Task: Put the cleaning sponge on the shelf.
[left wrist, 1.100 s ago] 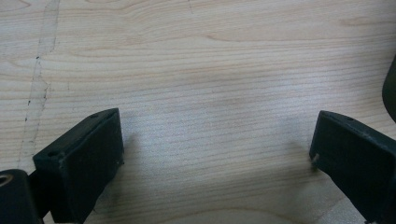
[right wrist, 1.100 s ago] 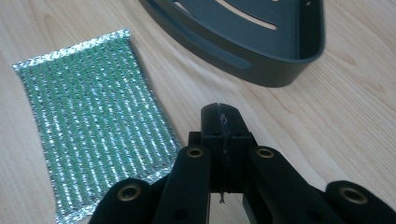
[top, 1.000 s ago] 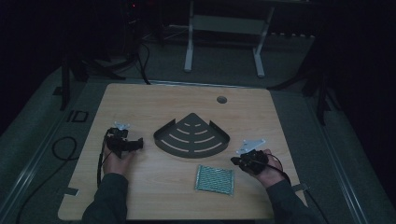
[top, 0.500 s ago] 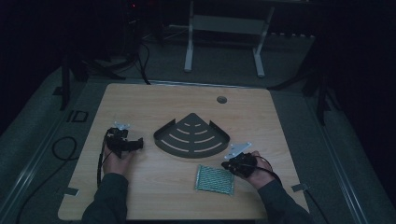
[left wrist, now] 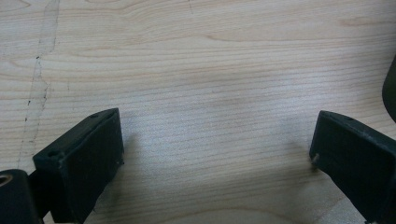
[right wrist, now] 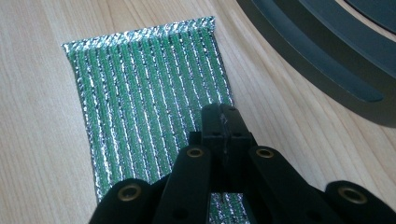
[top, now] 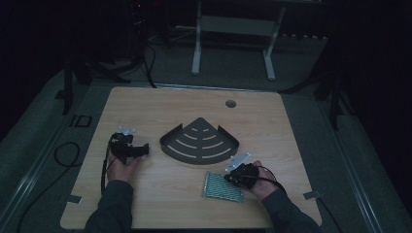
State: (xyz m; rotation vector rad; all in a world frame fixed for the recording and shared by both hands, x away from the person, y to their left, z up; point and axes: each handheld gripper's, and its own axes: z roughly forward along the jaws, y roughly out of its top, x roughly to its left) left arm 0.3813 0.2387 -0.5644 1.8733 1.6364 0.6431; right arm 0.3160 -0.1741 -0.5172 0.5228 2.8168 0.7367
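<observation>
A green-and-silver striped pad [top: 221, 188] [right wrist: 144, 93] lies flat on the wooden table [top: 160, 102], just in front of a dark fan-shaped slotted rack [top: 199, 141] [right wrist: 327, 51]. My right gripper [top: 228, 177] [right wrist: 223, 112] is shut, with its jaws pressed together. Its tip is over the pad's right-hand part, and nothing is between the jaws. My left gripper [top: 144, 149] [left wrist: 215, 135] rests at the left of the rack, open wide over bare wood, one finger [left wrist: 88, 154] at each side of its view.
A round cable hole [top: 231, 103] sits near the table's far edge. A dark curved edge [left wrist: 390, 86] shows at the right of the left gripper view. Beyond the table stand a white frame's legs [top: 197, 48] and cables on the floor.
My right gripper has moved left and slightly down, from beside the pad to over its right edge. The left hand has stayed in place.
</observation>
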